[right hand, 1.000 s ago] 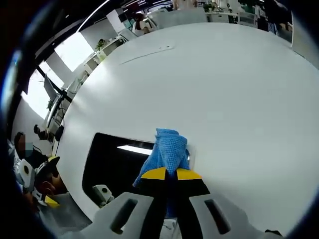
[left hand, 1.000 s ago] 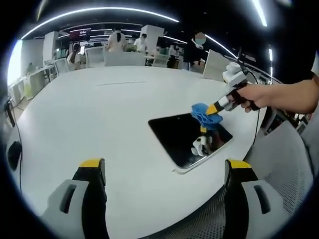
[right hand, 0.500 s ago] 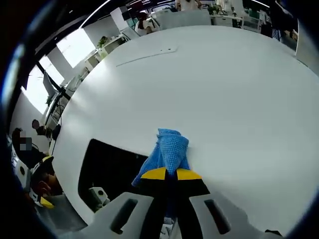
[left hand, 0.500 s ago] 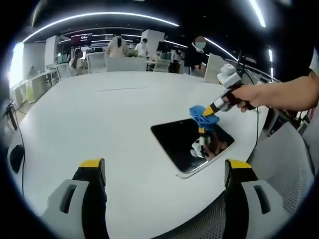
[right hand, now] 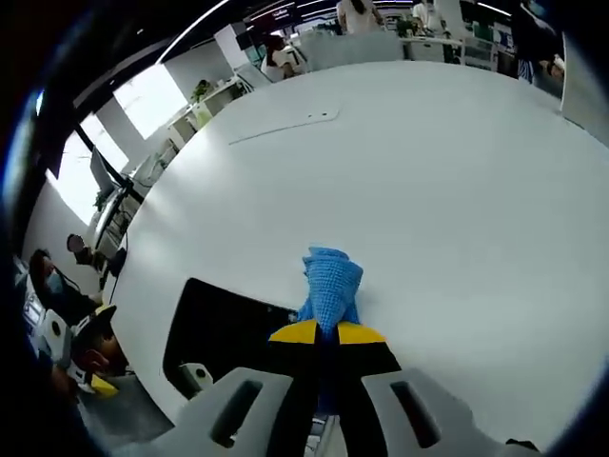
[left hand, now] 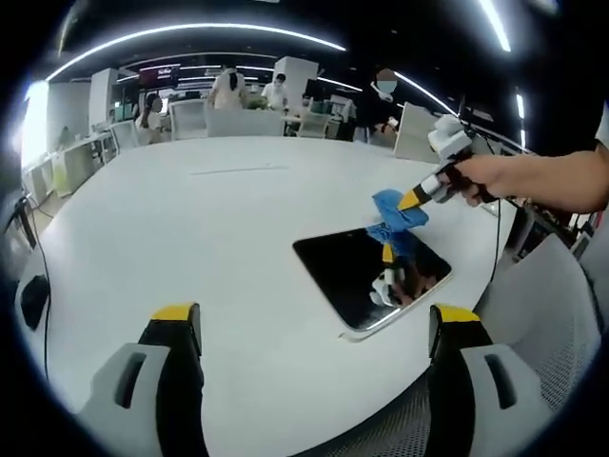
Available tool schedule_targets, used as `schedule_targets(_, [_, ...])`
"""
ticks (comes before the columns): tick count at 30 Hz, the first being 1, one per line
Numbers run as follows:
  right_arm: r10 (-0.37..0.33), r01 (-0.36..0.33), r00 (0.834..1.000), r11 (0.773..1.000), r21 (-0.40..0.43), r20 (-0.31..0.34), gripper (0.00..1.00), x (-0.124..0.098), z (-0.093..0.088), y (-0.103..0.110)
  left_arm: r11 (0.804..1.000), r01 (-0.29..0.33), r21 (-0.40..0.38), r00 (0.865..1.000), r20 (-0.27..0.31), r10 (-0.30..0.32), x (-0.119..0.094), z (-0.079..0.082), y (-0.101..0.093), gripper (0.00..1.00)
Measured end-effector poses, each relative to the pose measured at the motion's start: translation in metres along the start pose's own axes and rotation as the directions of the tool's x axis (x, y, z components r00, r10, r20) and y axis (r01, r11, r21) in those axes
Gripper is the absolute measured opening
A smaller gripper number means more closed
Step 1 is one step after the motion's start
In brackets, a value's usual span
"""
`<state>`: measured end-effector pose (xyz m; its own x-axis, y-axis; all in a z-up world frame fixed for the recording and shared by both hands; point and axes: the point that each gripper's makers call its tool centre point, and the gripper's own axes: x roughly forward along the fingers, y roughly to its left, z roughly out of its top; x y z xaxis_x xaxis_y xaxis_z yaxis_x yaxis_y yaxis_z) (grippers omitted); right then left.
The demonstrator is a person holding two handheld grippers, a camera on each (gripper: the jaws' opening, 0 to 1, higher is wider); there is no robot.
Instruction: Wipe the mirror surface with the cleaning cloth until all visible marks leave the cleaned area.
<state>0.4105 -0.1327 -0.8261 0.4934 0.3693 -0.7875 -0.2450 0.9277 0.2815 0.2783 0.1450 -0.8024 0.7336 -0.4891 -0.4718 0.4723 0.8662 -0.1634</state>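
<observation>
Mirror (left hand: 366, 274) lying flat on white table (left hand: 190, 219), near table edge. Right gripper (right hand: 323, 332) clamping blue cloth (right hand: 329, 282), jaws pinched together on it. In left gripper view, cloth (left hand: 395, 211) hanging at mirror's far corner; contact with glass unclear. Person's hand (left hand: 481, 178) holding right gripper (left hand: 411, 202) beyond mirror. Left gripper (left hand: 314, 319) hovering over table on near side of mirror, jaws spread wide, gripping nothing. Mirror reflecting gripper and cloth.
</observation>
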Motion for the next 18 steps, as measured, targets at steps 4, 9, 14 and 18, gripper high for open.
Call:
schedule_targets(4, [-0.001, 0.001, 1.0, 1.0, 0.018, 0.014, 0.0, -0.019, 0.0, -0.014, 1.0, 0.002, -0.003, 1.0, -0.003, -0.002, 0.0, -0.001, 0.0, 0.99])
schedule_targets(9, [-0.04, 0.04, 0.999, 0.998, 0.051, -0.004, 0.0, -0.032, -0.019, -0.041, 1.0, 0.007, -0.003, 1.0, -0.004, -0.007, 0.0, -0.001, -0.001, 0.99])
schedule_targets(14, [-0.067, 0.069, 0.997, 0.995, 0.065, -0.036, 0.0, -0.027, -0.044, -0.056, 1.0, 0.007, -0.004, 1.0, -0.006, -0.008, 0.0, -0.001, -0.001, 0.99])
schedule_targets(18, [-0.07, 0.074, 0.996, 0.995, 0.061, -0.06, 0.0, -0.017, -0.059, -0.061, 1.0, 0.0, -0.006, 1.0, -0.003, 0.0, 0.0, -0.001, 0.001, 0.99])
